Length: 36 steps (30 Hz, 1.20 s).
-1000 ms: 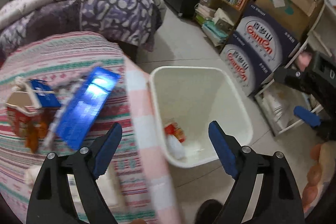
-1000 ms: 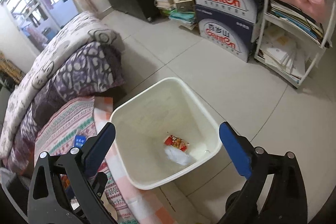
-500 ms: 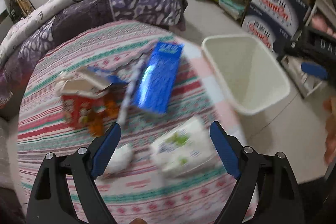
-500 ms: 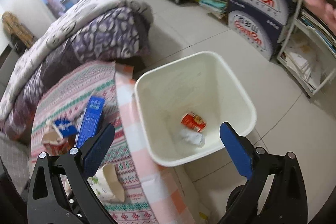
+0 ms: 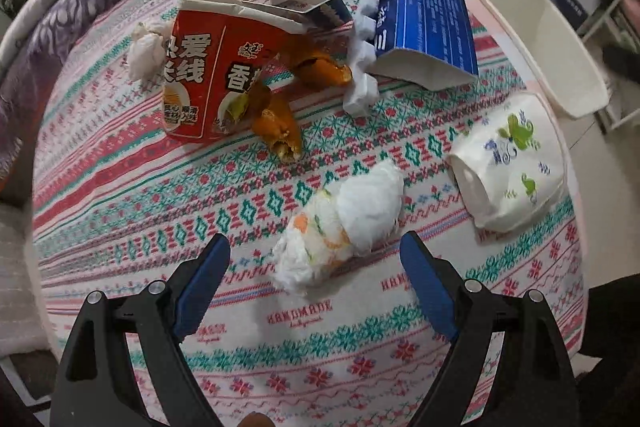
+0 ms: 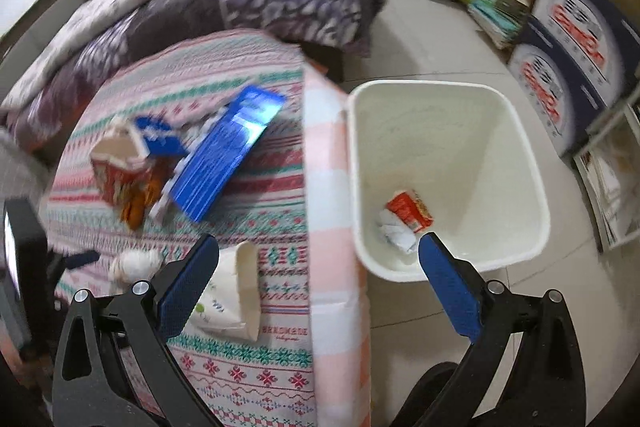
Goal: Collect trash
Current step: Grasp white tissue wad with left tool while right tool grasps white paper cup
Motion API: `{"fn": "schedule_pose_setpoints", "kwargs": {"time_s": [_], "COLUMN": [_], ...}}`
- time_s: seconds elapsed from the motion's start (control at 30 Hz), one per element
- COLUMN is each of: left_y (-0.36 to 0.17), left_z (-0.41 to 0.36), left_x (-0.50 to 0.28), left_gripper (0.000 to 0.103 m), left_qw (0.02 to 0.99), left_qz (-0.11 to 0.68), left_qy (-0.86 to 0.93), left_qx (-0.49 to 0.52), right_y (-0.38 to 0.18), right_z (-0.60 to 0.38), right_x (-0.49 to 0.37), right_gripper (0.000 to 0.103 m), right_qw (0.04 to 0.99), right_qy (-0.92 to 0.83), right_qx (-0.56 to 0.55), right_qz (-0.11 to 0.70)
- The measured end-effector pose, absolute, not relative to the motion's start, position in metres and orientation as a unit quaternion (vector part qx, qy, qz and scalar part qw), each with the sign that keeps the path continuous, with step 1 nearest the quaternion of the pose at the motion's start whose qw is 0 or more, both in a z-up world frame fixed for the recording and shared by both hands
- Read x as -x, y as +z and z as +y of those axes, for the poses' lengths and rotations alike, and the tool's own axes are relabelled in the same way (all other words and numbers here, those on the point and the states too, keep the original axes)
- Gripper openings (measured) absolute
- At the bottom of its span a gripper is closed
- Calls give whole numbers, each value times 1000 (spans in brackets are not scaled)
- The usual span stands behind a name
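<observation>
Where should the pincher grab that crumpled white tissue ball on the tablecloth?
Grab the crumpled tissue ball across its narrow middle, coming straight down from above. It lies long and slanted on the tablecloth, clear of other trash, and the open left gripper already straddles its near end.

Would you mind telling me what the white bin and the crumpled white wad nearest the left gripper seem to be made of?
The white bin looks like smooth moulded plastic: thin rigid walls and a rolled rim with a slight sheen. The crumpled wad looks like soft tissue paper, matte and creased, with orange stains.
</observation>
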State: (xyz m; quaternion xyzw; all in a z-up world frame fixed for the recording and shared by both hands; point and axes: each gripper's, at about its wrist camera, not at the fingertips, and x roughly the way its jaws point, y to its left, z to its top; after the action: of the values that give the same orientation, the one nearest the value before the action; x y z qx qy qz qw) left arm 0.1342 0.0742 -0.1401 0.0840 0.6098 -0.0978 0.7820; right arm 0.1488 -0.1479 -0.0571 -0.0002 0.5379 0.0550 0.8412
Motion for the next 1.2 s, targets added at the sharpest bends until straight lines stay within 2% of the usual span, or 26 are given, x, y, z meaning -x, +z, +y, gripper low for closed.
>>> {"fn": "schedule_pose_setpoints", "kwargs": {"time_s": [0.1,0.13,0.17,0.27,0.57,0.83,1.03,1.1,1.13,1.2], "left_y": [-144,-147,-152,-148,-109,-84,-86,-88,-89,-91], "left_z": [70,67,64,63,96,132,136,139,140,144], "left_x": [-135,-134,-132,-127,-111,-96,-94,-93,-92,-90], "left_gripper": [80,65,55,50,49,50,50,50,50,50], "left_qw": [785,785,780,789,821,838,839,838,838,838], "left_qz": [602,601,604,592,563,545,544,545,545,545], "left_qy": [-108,-111,-122,-123,-68,-20,-10,-6,-5,2], "left_qx": [-95,-102,-109,-107,-62,5,18,19,19,23], "right_y": [-65,-68,-71,-78,-103,-113,-122,-126,-128,-130], "right_z": [-131,-127,-122,-114,-92,-66,-42,-40,-39,-39], "right_x": [-146,-144,-142,-137,-128,-122,-123,-125,-126,-130], "right_gripper": [96,96,96,96,96,96,96,93,78,75], "right_qw": [830,825,820,813,780,785,790,791,788,785], "right_qy": [92,101,110,119,128,93,70,66,67,69], "right_qx": [41,51,62,89,38,29,45,48,42,28], "right_qz": [549,553,558,563,612,611,608,606,611,615]}}
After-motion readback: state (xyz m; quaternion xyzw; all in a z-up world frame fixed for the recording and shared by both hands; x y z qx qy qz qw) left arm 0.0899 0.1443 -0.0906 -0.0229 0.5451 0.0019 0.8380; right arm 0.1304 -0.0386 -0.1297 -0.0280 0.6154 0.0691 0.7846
